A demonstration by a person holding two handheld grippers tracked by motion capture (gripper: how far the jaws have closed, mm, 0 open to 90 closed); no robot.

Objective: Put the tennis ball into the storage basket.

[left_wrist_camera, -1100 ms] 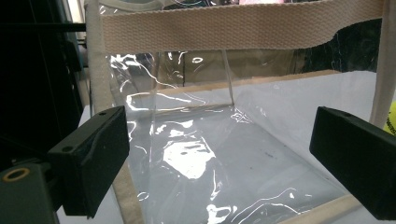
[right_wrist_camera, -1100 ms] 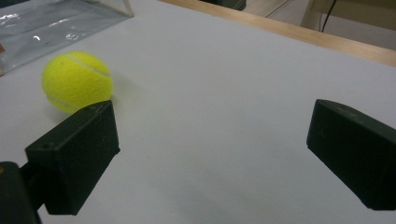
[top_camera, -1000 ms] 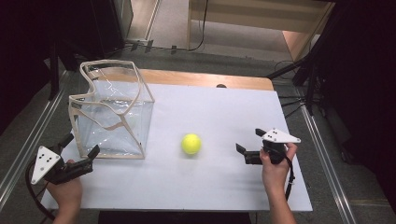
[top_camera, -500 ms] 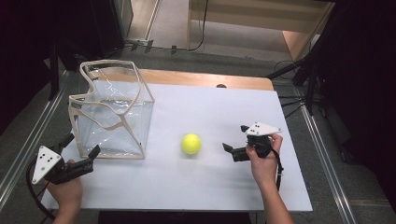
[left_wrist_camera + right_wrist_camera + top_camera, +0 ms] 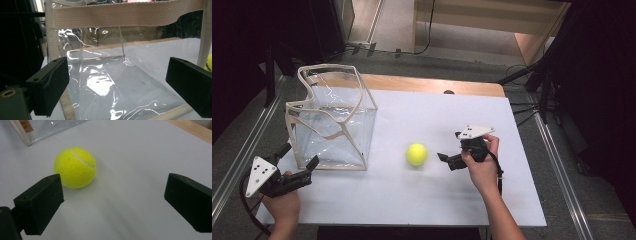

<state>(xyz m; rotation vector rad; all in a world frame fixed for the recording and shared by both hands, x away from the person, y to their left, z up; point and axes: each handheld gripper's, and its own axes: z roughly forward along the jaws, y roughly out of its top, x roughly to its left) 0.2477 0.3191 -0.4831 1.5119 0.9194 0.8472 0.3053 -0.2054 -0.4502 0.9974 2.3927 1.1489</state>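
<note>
A yellow tennis ball lies on the white table, near its middle. My right gripper is open just to the right of the ball, jaws pointing at it. In the right gripper view the ball sits ahead and left of centre, beyond the open right gripper. A clear plastic bag with beige trim stands upright at the table's left. My left gripper is open at the bag's near-left corner. In the left gripper view the left gripper faces the bag's see-through wall.
A wooden strip runs along the table's far edge. Metal rails flank the table on both sides, and cables lie on the floor at the back right. A sliver of the ball shows at the right edge of the left gripper view.
My right gripper has moved left across the table toward the ball, staying open. The left gripper, the bag and the ball have not moved.
</note>
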